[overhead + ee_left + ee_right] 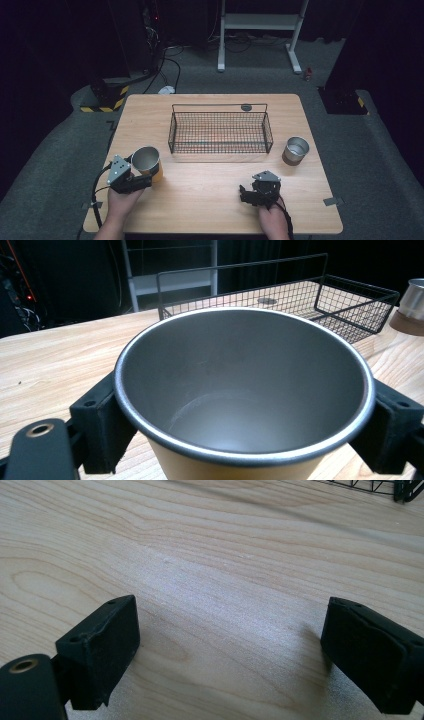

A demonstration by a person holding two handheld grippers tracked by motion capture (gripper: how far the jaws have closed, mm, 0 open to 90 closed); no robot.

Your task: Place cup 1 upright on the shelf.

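Cup (147, 161) stands upright between the left gripper (141, 181) fingers (97, 427), clamped; basket (220, 148) lies far-right. Right gripper (246, 195) open, idle.

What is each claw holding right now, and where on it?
Left claw grips the cup by its sides, just under the rim. Right claw is open, holding nothing.

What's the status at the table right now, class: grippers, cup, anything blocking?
Left gripper shut on orange cup, jaws on both sides. Right gripper open over bare table. Wire basket ahead, path clear; second cup off right.
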